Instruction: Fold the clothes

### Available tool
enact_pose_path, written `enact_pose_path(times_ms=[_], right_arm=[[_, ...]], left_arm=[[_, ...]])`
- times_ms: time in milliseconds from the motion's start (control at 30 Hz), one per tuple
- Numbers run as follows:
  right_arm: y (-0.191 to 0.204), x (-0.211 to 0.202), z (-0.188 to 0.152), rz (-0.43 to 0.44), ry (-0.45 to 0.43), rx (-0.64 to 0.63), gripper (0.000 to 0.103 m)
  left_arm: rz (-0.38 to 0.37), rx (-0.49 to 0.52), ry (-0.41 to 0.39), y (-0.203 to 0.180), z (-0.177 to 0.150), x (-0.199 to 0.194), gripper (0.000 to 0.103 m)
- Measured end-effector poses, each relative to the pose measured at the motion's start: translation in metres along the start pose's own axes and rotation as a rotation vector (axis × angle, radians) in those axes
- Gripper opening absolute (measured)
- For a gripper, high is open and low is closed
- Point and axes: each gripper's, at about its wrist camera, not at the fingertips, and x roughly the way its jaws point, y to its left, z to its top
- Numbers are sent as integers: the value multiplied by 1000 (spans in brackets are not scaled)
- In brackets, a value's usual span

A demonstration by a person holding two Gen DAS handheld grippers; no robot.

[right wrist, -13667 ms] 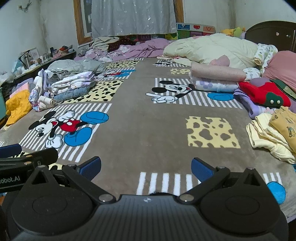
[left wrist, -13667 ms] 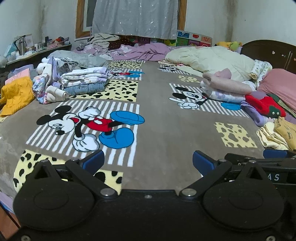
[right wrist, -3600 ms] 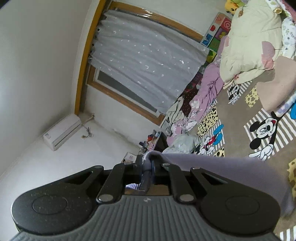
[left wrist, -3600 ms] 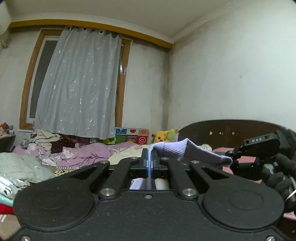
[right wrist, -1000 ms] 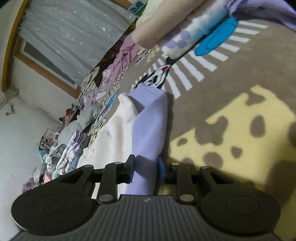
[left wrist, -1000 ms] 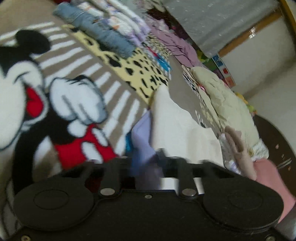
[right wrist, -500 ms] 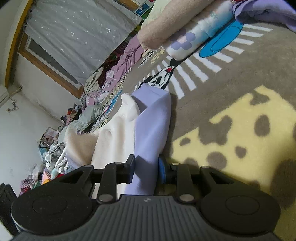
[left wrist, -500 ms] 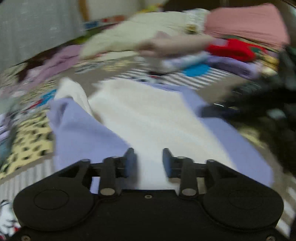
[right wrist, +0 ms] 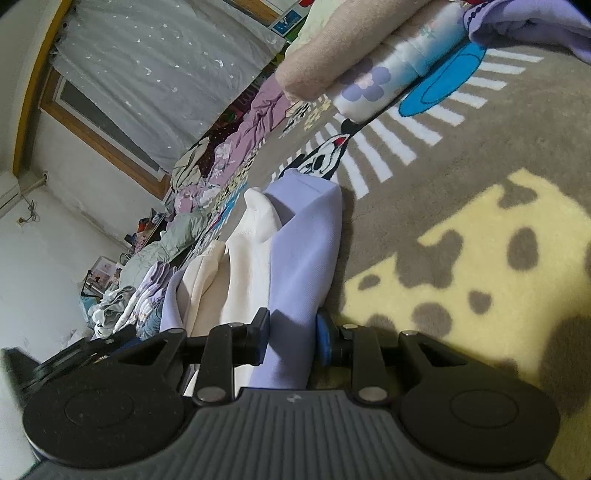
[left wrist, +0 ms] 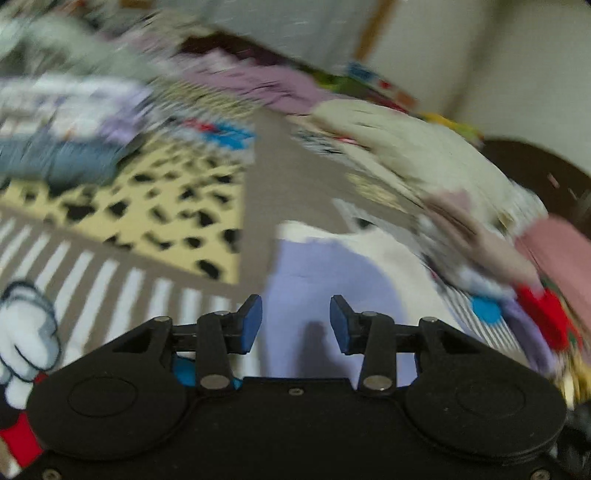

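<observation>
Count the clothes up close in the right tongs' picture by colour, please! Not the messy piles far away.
Lilac-and-cream top: 1
Pink roll: 1
Flowery roll: 1
Purple bundle: 1
Total: 4

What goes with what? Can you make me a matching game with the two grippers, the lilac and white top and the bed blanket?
Things:
1. left gripper
2. right gripper
3. lilac and white top
4. bed blanket

States:
A. brown with yellow spotted patches
B. jaws apart and opening, pads off the cloth
C. lying spread on the blanket
D. clamped on a lilac sleeve edge

Pairs: 1-B, 2-D, 3-C, 4-A
</observation>
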Motion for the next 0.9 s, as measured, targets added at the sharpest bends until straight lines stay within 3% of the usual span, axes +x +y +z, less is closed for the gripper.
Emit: enact_pose_path(times_ms=[133,300,367,500,667,800,900], right_arm=[[-1,1,0,8,-2,0,28],[-2,2,-1,22,-3,-5,28],[-3,2,-1,29,-4,-2,28],[-5,3,-1,43,-4,0,28],[-5,2,-2,47,-4,4,28],[-4,1,-2,46,-5,8,28],[-4,0,-3,45,-6,9,28]], left_arm=[[-76,-128,47,23,12,36,39],[-122,-179,77,33,12,66,36],[-155,-185,76,32,10,65,11],[-156,-132,25,25,8,45,5],[-78,-60,-77,9,11,-10,4],[58,-1,-160,18,16,-69,4],[209,10,-212,39,14,-105,4]])
